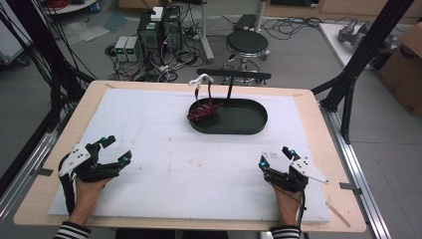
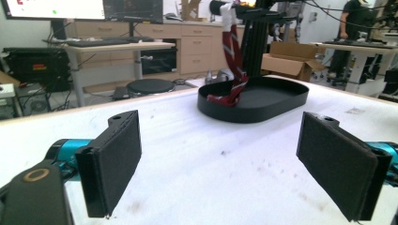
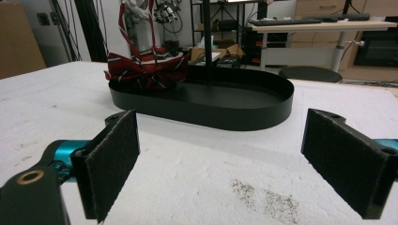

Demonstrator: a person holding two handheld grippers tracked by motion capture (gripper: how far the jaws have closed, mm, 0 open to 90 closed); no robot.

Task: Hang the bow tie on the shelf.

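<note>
A red striped bow tie (image 1: 201, 111) lies at the left end of a black oval tray (image 1: 249, 122), its strap running up to a white clip on the crossbar of a black stand (image 1: 230, 84) that rises from the tray. The tray sits toward the far middle of the white mat (image 1: 164, 164) that covers the wooden tabletop (image 1: 326, 144). The left hand-held gripper (image 1: 115, 148) rests low at the near left of the mat, its jaws spread wide with nothing between them; in the left gripper view the two black pads stand far apart, and the tray and the hanging strap are seen well beyond them. The right hand-held gripper (image 1: 275, 156) sits at the near right of the mat, likewise wide apart and empty; in the right gripper view the bow tie rests against the tray's rim on the left, with the stand's post just beside it. Both grippers are well apart from the tray.
</note>
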